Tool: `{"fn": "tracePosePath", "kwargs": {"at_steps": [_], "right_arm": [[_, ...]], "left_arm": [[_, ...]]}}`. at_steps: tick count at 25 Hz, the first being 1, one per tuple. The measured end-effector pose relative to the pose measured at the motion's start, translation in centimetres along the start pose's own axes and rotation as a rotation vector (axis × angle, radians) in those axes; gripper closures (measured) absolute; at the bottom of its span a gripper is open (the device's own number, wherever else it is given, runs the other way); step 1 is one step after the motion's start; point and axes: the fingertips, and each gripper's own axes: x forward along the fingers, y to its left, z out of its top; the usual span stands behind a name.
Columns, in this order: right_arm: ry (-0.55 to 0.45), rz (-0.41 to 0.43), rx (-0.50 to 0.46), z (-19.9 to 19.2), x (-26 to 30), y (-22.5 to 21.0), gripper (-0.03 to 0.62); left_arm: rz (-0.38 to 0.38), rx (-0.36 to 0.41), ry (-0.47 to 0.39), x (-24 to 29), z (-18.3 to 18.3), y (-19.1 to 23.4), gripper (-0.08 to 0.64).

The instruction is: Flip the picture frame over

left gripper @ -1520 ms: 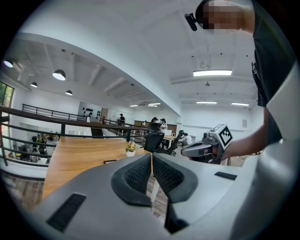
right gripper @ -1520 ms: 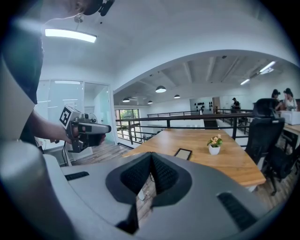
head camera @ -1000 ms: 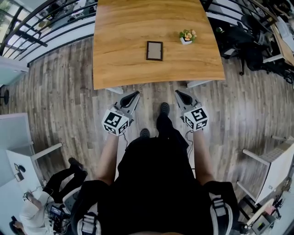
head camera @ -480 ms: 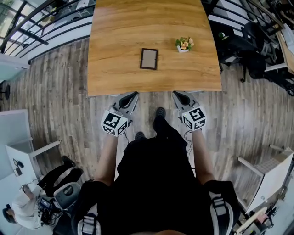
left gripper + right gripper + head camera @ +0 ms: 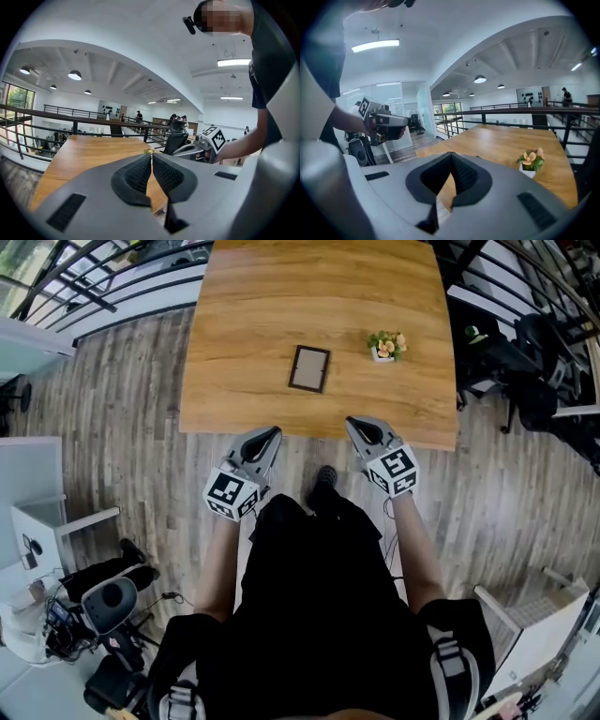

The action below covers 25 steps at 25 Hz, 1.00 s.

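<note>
Left claw and right claw are held out level in front of the body, above the plank floor. Their tips are seen at the near edge of the surface.

Left claw: the ribbed pads are pressed together along their length and nothing is held between them. Right claw: the pads are likewise closed tip to tip and it is empty. Neither claw is in contact with any object.

The frame is seen lying flat on the wooden surface, ahead of the gap between the two claws and well apart from both. Its border is dark and its middle pale, and it is turned slightly out of square with the surface edge. Which face is up cannot be told.

A small white pot of flowers is noted to the right of the frame, a little farther back and not touching it.

Beyond the surface, a dark railing is seen at the far left and black chairs at the right.
</note>
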Motion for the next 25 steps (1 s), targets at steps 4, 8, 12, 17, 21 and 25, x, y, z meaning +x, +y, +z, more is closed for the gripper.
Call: {"fn": "tracePosePath", "kwargs": {"at_steps": [4,8,12,17,21,25], "right_arm": [[0.003,0.021,0.003,0.0,0.5,-0.6,0.584],[0.021,0.027,0.018,-0.5,1.3,-1.1,0.584],[0.035,0.015,0.02,-0.4,2.3,-2.1,0.584],[0.039,-0.015,0.046,0.3,4.0,-3.7,0.584],[0.054,-0.026,0.024,1.5,6.4,-4.9,0.584],[0.043,-0.049,0.018,3.0,8.9,-5.9,0.584]], "left_arm": [[0.011,0.007,0.02,0.8,-0.6,0.1,0.534],[0.016,-0.003,0.023,1.5,-0.7,1.1,0.534],[0.012,-0.018,0.022,2.6,-0.7,2.7,0.534],[-0.01,-0.03,0.022,4.4,-0.3,4.8,0.534],[-0.026,-0.033,0.006,5.8,0.7,7.4,0.534],[-0.073,-0.028,0.012,7.2,0.9,9.3,0.534]]}}
